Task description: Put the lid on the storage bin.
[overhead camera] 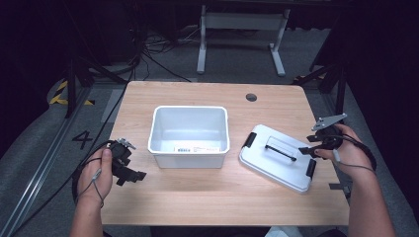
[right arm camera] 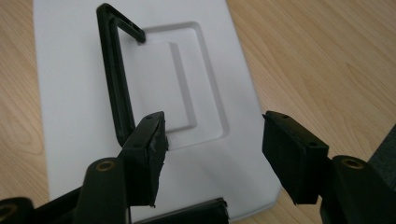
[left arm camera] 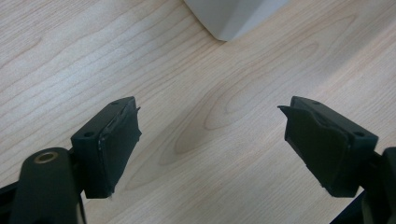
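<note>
Your wooden table [overhead camera: 197, 197]: white bin [overhead camera: 189, 136], lid [overhead camera: 278, 155]; grey floor [overhead camera: 44, 133] around. Your left gripper [left arm camera: 210, 135] and right gripper [right arm camera: 212, 144]: jaws wide, empty.

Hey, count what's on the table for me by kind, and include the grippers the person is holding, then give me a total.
White bin: 1
White lid with black handle: 1
Grippers: 2, the left gripper and the right gripper, both open
Total: 4
</note>
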Demonstrator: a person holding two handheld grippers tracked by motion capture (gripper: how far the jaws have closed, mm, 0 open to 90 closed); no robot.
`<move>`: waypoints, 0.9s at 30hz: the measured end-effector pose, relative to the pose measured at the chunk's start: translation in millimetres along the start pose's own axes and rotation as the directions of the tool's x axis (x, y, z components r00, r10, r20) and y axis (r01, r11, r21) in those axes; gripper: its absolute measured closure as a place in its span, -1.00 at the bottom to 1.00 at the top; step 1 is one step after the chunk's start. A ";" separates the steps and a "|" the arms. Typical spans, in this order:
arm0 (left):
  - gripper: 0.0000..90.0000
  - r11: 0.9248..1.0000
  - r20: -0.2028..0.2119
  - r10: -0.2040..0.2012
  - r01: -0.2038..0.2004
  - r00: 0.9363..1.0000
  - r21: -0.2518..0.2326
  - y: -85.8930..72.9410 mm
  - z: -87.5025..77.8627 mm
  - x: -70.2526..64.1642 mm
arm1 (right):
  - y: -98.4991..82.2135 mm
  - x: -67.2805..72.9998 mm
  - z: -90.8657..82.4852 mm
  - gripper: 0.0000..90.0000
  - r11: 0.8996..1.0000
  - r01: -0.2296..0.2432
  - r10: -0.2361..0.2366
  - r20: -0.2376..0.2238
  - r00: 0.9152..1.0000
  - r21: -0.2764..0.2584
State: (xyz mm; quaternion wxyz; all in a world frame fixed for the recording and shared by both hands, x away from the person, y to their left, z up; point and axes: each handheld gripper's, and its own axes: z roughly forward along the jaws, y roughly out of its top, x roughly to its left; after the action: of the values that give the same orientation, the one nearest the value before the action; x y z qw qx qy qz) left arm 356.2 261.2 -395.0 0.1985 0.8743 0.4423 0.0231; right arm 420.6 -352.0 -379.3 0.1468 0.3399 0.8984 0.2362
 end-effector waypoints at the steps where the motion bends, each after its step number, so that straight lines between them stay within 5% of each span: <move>1: -0.59 1.000 0.000 0.002 -0.002 1.000 -0.001 -0.2 -0.3 -0.3 | 1.2 1.2 0.2 -0.12 1.000 0.003 -0.003 0.002 1.000 -0.007; 8: -0.60 1.000 -0.001 0.003 -0.003 1.000 0.003 -0.5 0.1 -2.0 | 11.9 12.0 -0.4 -0.18 0.999 0.019 -0.020 -0.027 0.999 -0.045; 17: -0.60 1.000 -0.002 0.022 -0.022 1.000 0.011 -0.4 0.5 -4.6 | 18.9 22.0 11.0 -0.23 0.999 0.038 -0.039 -0.069 0.997 -0.013; 27: -0.60 0.997 0.021 0.065 -0.065 0.998 0.047 1.0 5.6 -10.0 | 27.9 36.5 34.6 -0.18 0.993 0.115 -0.109 -0.137 0.985 0.031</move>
State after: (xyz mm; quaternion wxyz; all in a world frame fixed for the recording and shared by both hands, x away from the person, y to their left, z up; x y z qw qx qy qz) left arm 352.1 251.0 -398.5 0.1807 0.8930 0.4121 0.0106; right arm 423.9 -297.6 -397.7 0.0920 0.2748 0.9284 0.2327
